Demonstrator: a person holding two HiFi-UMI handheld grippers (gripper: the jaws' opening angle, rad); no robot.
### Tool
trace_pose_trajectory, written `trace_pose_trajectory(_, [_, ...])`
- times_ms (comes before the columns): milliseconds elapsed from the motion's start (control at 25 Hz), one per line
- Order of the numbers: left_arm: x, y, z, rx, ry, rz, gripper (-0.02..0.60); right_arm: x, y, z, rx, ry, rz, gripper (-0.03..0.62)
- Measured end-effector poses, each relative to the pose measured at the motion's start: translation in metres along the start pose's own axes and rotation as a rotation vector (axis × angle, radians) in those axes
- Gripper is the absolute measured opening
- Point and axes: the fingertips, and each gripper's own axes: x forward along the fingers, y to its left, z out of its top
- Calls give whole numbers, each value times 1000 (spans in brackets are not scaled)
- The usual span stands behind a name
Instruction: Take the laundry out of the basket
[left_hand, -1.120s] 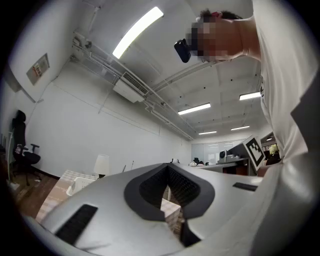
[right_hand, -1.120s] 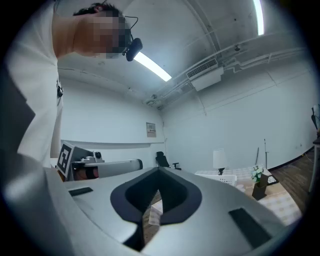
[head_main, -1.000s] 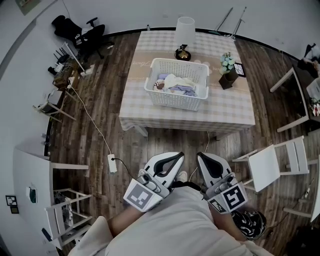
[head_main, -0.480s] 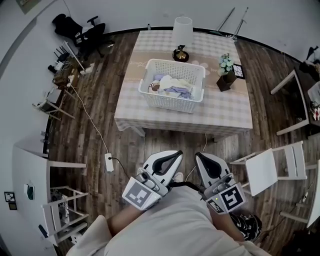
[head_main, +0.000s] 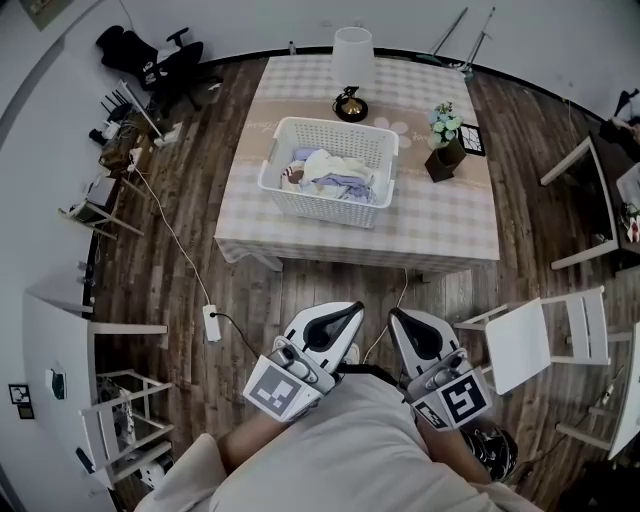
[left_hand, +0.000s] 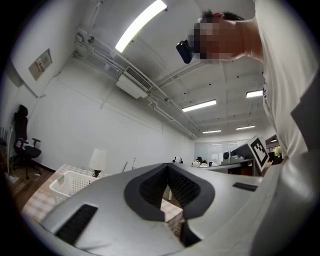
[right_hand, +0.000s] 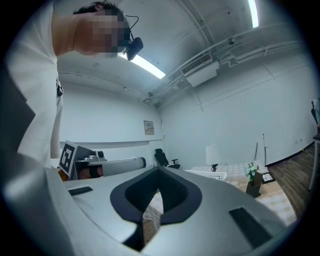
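**Both grippers shut and empty, laundry well out of reach**

The laundry (head_main: 332, 170), a small crumpled heap of pale cloth in white, lilac and blue with a brownish piece at its 9 o'clock edge, lies on the bottom of the white plastic lattice basket (head_main: 316, 206). The basket stands on the table with the beige checked cloth (head_main: 445, 218), at 12 o'clock from the person and well apart from both tools. A white-shaded lamp (head_main: 351, 52) stands at the basket's 12 o'clock, and a small pot of flowers (head_main: 441, 135) at its 2 o'clock.

The cloth should be light, soft and limp, so it will sag and trail when lifted. Pieces may cling together, or catch on the lattice wall. A raised fold on top of the heap, near its middle, looks the best place to pinch. A deep bite into the bunched fabric should hold better than a hem. The basket itself looks light and could slide on the tablecloth if a piece drags.

The left gripper (head_main: 357, 309) and the right gripper (head_main: 394, 314) are held low in front of the body, over the wooden floor at the table's 6 o'clock. Each has its jaws together with nothing between them, touching nothing. They would have to open before any pick.
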Motion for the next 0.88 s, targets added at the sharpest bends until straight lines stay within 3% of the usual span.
trace_pose_trajectory(360, [22,48,4,-7,-20,7,11,48,-23,6,-7,-5,10,9])
trace_pose_trajectory(880, [49,185,38,-10,-44,-15,11,185,-53,39,-55,-5,-8,9])
